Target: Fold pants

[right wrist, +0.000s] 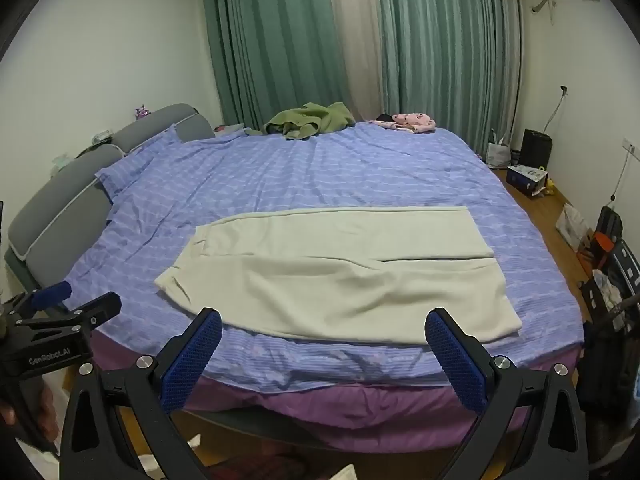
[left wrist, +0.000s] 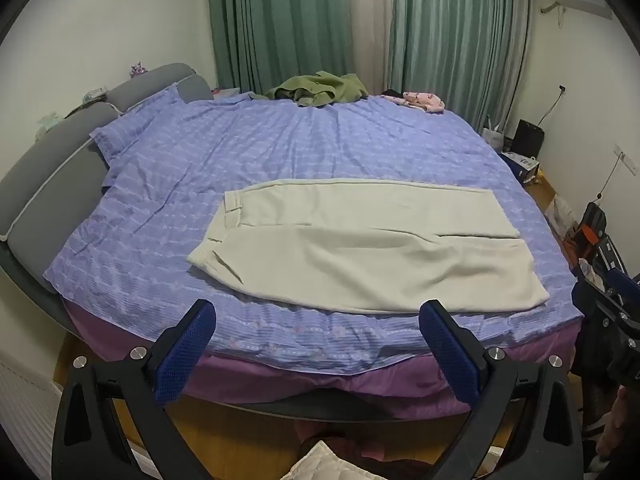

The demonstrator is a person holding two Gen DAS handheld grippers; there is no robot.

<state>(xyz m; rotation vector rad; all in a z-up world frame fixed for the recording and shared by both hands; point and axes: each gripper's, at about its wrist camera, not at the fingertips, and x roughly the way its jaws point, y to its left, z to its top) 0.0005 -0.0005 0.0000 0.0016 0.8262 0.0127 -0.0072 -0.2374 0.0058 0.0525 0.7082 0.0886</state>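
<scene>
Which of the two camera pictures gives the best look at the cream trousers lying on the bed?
The right wrist view: the cream trousers lie whole and near the picture's middle, waistband to hems, with the split between the legs plain. The left wrist view shows the same trousers whole too, but shifted right, their hems closer to the curved edge, so more distorted.

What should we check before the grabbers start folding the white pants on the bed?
1. Pants spread flat on the blue sheet: ok, both legs side by side.
2. Left gripper open and empty: ok.
3. Right gripper open and empty: ok.
4. Grippers touching the pants: not yet, both sit back at the bed's near edge.
5. Other clothes out of the way: ok, green clothes and pink clothes lie at the far edge.
6. Anything hidden under the pants: cannot tell.
</scene>
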